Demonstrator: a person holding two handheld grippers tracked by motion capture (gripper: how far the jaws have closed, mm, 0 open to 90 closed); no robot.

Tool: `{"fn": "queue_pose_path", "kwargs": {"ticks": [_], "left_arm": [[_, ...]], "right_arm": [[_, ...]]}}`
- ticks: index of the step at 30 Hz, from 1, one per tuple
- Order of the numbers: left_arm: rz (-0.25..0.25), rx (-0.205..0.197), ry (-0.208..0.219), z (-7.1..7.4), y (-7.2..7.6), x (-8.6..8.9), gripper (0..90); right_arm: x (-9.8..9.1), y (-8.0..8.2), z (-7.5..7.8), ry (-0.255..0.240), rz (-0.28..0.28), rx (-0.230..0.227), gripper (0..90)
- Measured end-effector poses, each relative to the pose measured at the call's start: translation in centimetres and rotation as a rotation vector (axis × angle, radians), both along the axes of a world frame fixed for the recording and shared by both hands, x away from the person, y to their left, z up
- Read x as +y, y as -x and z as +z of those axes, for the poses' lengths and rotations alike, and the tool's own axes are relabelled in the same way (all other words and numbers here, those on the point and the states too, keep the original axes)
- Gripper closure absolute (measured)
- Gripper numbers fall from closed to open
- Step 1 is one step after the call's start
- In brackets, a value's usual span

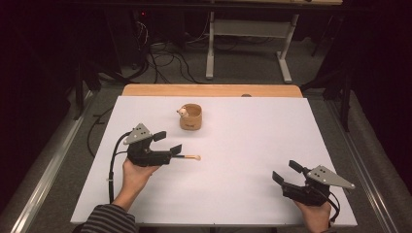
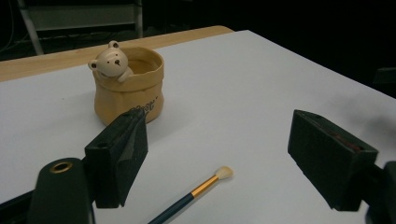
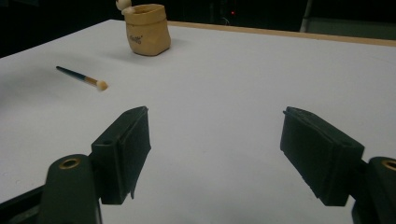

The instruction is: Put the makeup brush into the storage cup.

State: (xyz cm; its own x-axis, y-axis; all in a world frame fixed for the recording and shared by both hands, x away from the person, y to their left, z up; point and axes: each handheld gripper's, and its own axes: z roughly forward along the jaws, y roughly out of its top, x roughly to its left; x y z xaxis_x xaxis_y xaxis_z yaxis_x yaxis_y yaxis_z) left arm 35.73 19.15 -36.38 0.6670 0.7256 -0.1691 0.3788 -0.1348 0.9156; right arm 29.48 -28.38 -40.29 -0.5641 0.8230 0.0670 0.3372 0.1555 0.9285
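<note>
A thin paintbrush (image 1: 191, 157) with a dark handle, gold ferrule and pale tip lies flat on the white table sheet (image 1: 243, 145). My left gripper (image 1: 167, 142) is open just above its handle end. In the left gripper view the brush (image 2: 201, 189) lies on the sheet between the spread jaws of the left gripper (image 2: 219, 133), untouched. A tan bag-shaped cup with a small bear on its rim (image 1: 190, 117) stands upright beyond (image 2: 128, 86). My right gripper (image 1: 286, 171) hovers open and empty near the front right. From the right gripper (image 3: 215, 123), the brush (image 3: 81, 78) and cup (image 3: 147, 29) lie far off.
The sheet covers a wooden tabletop whose bare strip (image 1: 211, 90) shows along the far edge. Beyond it, on the floor, stand a white desk frame (image 1: 210, 48) and loose cables (image 1: 165, 58). Dark surroundings flank the table.
</note>
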Motion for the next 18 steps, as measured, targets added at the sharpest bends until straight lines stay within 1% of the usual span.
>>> {"fn": "queue_pose_path", "kwargs": {"ticks": [4, 8, 18], "left_arm": [[-0.006, 0.007, -0.001, 0.1, -0.6, -0.2, 20.0], [-0.011, 0.013, -0.012, 0.1, -1.1, -0.5, 20.0], [-0.014, 0.012, -0.022, 0.3, -2.1, -1.0, 20.3]], "right_arm": [[0.0, 0.0, 0.0, 0.0, 0.001, -0.001, 25.9], [-0.1, 0.0, 0.0, 0.0, 0.001, -0.002, 25.9], [-0.1, -0.1, 0.0, -0.002, 0.002, -0.001, 25.9]]}}
